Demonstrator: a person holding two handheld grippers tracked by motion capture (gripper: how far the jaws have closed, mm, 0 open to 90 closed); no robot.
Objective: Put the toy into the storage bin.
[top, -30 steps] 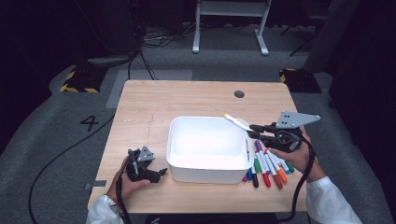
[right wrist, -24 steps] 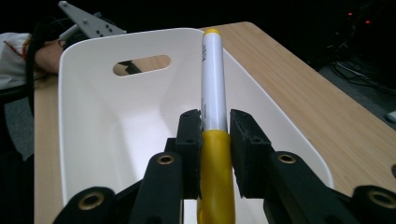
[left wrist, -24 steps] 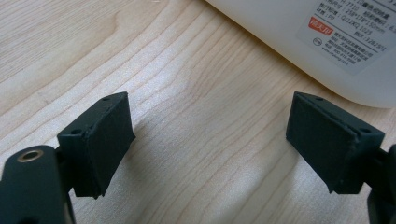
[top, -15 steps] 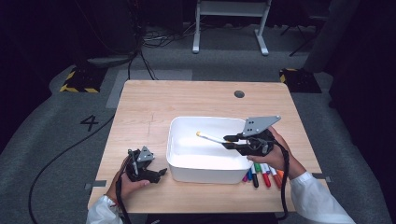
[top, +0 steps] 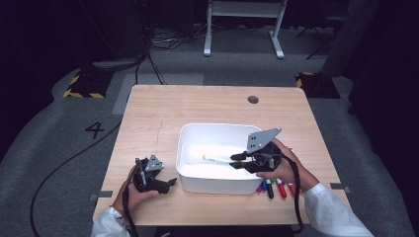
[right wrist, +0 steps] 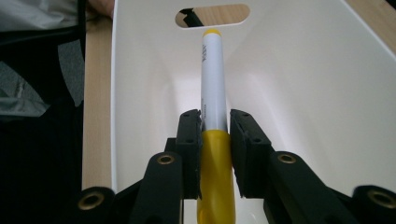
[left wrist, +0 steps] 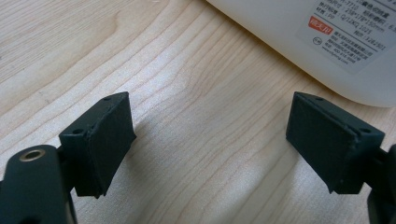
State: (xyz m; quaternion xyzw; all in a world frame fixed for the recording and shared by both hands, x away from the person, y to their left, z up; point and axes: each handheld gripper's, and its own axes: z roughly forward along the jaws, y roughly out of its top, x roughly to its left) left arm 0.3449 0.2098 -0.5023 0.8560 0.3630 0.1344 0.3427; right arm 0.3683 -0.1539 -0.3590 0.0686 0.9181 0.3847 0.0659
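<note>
Wooden table (top: 207, 106) carries the bin (top: 190, 143), where your right gripper (top: 236, 163), clamped on a yellow marker (right wrist: 211, 93), holds it inside, not released; other markers (top: 271, 188) wait behind it, left gripper (top: 165, 182) apart.

High view: fixed overhead on the person's side, facing forward and down; whole table (top: 148, 113) in frame, far.

Left gripper view: low and close over the wood, white bin (left wrist: 299, 42) wall at 1 o'clock.

Right gripper view: close, looking along the yellow marker (right wrist: 212, 93) inside the bin, handle slot (right wrist: 212, 15) at 12 o'clock.

Shared by all three: the bin and the tabletop.
</note>
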